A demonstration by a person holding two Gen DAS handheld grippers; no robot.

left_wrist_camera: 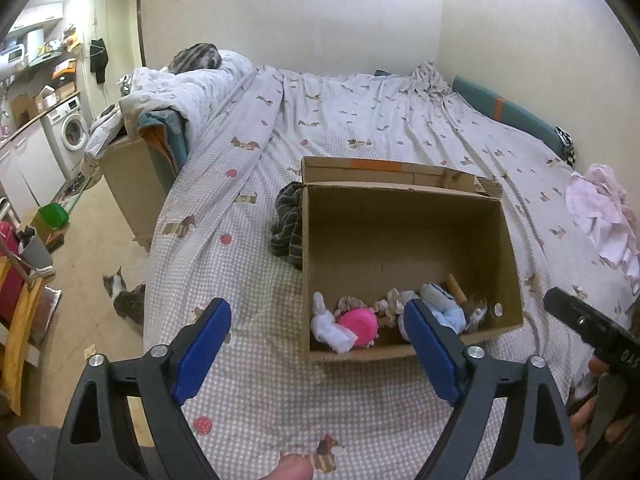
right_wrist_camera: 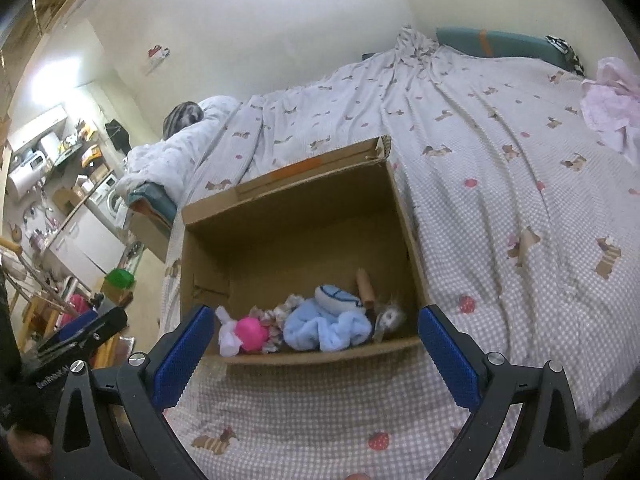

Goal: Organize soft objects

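An open cardboard box (left_wrist_camera: 404, 216) (right_wrist_camera: 304, 220) stands on the bed. Along its near wall lie soft toys: a white plush (left_wrist_camera: 330, 326), a pink ball-like toy (left_wrist_camera: 360, 322) (right_wrist_camera: 250, 334), a light blue plush (left_wrist_camera: 450, 314) (right_wrist_camera: 328, 326), a small furry toy (right_wrist_camera: 390, 318) and a brown tube (right_wrist_camera: 366, 284). My left gripper (left_wrist_camera: 318, 314) is open and empty, just in front of the box's near left corner. My right gripper (right_wrist_camera: 316, 326) is open and empty, its fingers spread in front of the box's near wall.
A dark striped cloth (left_wrist_camera: 288, 224) lies left of the box. Pink clothing (left_wrist_camera: 600, 212) (right_wrist_camera: 612, 100) lies at the bed's right side. A folded duvet (left_wrist_camera: 180, 96) sits at the far left. A cat (left_wrist_camera: 124, 296) sits on the floor beside the bed.
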